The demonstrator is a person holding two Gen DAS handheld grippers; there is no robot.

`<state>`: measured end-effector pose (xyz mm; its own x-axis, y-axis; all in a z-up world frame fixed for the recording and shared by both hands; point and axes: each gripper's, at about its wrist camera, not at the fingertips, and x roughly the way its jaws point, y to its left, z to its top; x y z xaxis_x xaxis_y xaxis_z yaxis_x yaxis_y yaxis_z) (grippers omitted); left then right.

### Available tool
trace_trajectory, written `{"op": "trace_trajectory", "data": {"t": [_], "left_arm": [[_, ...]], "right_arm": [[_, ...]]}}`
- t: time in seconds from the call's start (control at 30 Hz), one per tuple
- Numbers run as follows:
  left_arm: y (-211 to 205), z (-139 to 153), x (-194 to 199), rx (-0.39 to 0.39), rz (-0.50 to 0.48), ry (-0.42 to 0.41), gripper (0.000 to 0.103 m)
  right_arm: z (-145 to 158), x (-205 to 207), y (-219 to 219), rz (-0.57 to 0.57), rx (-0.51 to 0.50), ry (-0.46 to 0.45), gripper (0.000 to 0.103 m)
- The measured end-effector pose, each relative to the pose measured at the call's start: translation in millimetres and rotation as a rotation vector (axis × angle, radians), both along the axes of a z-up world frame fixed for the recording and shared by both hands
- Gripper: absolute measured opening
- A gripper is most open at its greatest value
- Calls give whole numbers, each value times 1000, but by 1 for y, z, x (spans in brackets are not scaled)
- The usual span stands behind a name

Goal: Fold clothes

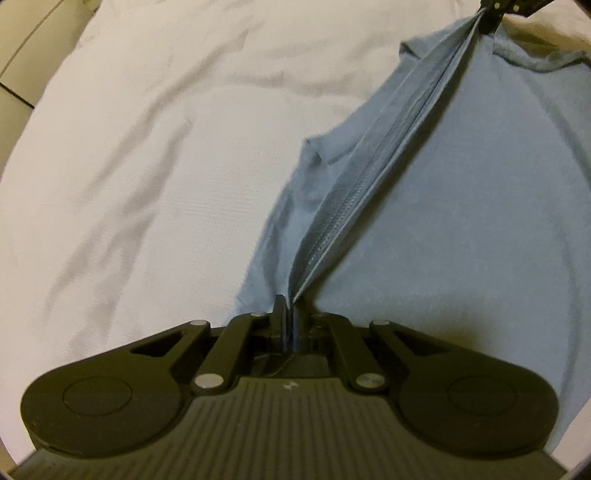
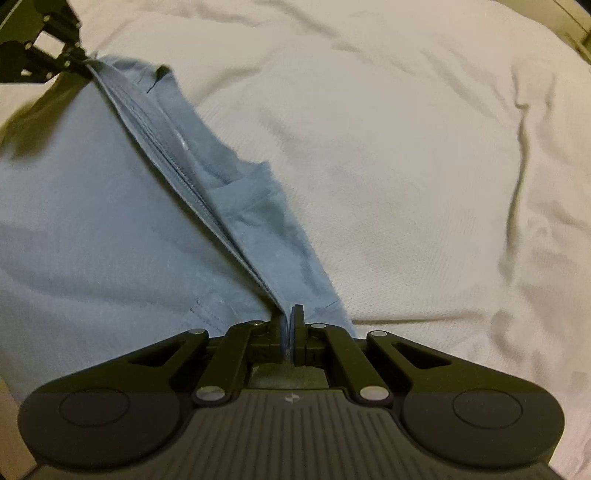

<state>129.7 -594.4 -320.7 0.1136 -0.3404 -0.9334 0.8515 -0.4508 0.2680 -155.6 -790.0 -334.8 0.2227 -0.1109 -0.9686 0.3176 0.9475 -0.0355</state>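
A blue-grey shirt [image 1: 461,184] lies on a white sheet, one edge of it lifted and pulled taut between both grippers. My left gripper [image 1: 290,301] is shut on one end of that taut hem. In the left wrist view the right gripper [image 1: 493,14] pinches the far end at the top right. In the right wrist view my right gripper [image 2: 288,312] is shut on the shirt [image 2: 92,221], and the left gripper [image 2: 79,57] holds the other end at the top left. A short sleeve [image 2: 251,199] hangs under the raised edge.
The white bed sheet [image 1: 147,147] is creased and spreads wide to the left of the shirt in the left wrist view; in the right wrist view the sheet [image 2: 424,166] spreads to the right. A strip of floor [image 1: 14,55] shows past the bed's edge.
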Motion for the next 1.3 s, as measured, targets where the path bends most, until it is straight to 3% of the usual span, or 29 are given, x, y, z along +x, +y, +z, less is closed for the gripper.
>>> {"op": "trace_trajectory", "data": {"t": [0.63, 0.67, 0.7, 0.77, 0.83, 0.9, 1.1, 1.2, 1.3], "left_arm": [[-26, -9, 20, -50, 41, 3, 2], [-27, -11, 19, -48, 44, -2, 7], [-27, -11, 20, -51, 54, -7, 11], [-28, -10, 23, -69, 88, -18, 31], [-26, -2, 34, -97, 163, 14, 35], [-18, 11, 50, -144, 259, 44, 35], [25, 44, 91, -272, 570, 116, 36], [50, 50, 95, -267, 662, 188, 36], [70, 39, 84, -219, 683, 266, 36]], "right_arm": [[-8, -3, -28, -92, -20, -8, 0], [-7, -5, -29, -108, -23, -12, 0], [-6, -7, -31, -125, -25, -15, 8], [-4, -11, -34, -157, -31, -22, 25], [0, -17, -37, -193, -34, -38, 36], [11, -27, -39, -242, -29, -84, 41], [41, -61, -36, -451, 51, -268, 43], [46, -75, -30, -551, 95, -332, 44], [48, -83, -26, -622, 120, -388, 44]]}}
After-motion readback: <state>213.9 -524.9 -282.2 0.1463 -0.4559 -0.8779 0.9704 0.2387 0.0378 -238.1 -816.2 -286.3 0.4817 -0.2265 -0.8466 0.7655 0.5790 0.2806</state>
